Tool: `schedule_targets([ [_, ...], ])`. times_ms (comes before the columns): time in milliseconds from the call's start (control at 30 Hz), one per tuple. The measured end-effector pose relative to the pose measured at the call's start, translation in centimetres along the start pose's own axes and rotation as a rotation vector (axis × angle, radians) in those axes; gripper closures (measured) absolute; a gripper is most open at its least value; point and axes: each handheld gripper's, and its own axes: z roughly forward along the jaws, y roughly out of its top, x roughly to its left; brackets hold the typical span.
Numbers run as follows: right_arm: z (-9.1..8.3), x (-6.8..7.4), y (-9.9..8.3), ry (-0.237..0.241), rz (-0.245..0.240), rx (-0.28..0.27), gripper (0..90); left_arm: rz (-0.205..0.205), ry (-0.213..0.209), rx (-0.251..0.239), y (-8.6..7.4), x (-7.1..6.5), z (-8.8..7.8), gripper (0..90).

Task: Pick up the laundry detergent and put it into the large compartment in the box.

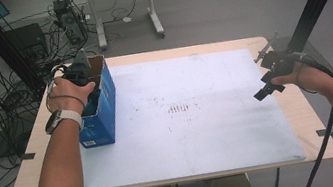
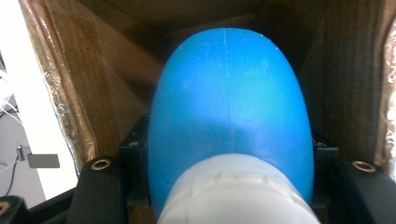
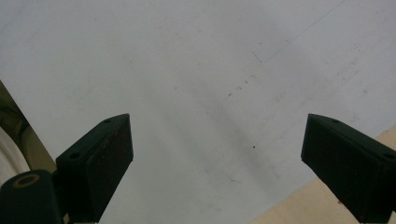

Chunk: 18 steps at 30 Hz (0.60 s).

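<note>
Left gripper (image 1: 86,86) clamps a blue bottle (image 2: 231,116) inside the box (image 1: 105,100); right gripper (image 3: 217,163) gapes over bare mat (image 1: 188,115).

In the high view the tips of the left gripper (image 1: 82,81) are hidden inside the open blue box (image 1: 105,114); what lies in the box is covered by the hand (image 1: 69,92). In the left gripper view the blue rounded object (image 2: 229,116) is cut off by the bottom edge, as is its white end (image 2: 233,191); what it is cannot be told. Both jaws are largely screened by it. The box's cardboard walls (image 2: 107,70) are cut off all round. In the right gripper view both jaws are cut off below, and the white sheet (image 3: 187,70) runs past every edge.
</note>
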Motion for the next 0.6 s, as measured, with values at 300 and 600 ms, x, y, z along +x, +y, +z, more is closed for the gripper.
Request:
schedule_targets([
  [300, -0.03, 0.06, 0.1, 0.0, -0.001, -0.001, 9.1, 0.003, 0.001, 0.0, -0.04, 0.0, 0.0, 37.5],
  [600, -0.03, 0.05, 0.08, 0.001, 0.0, -0.004, 9.1, 0.004, 0.002, 0.003, -0.01, -0.04, -0.01, 37.5],
])
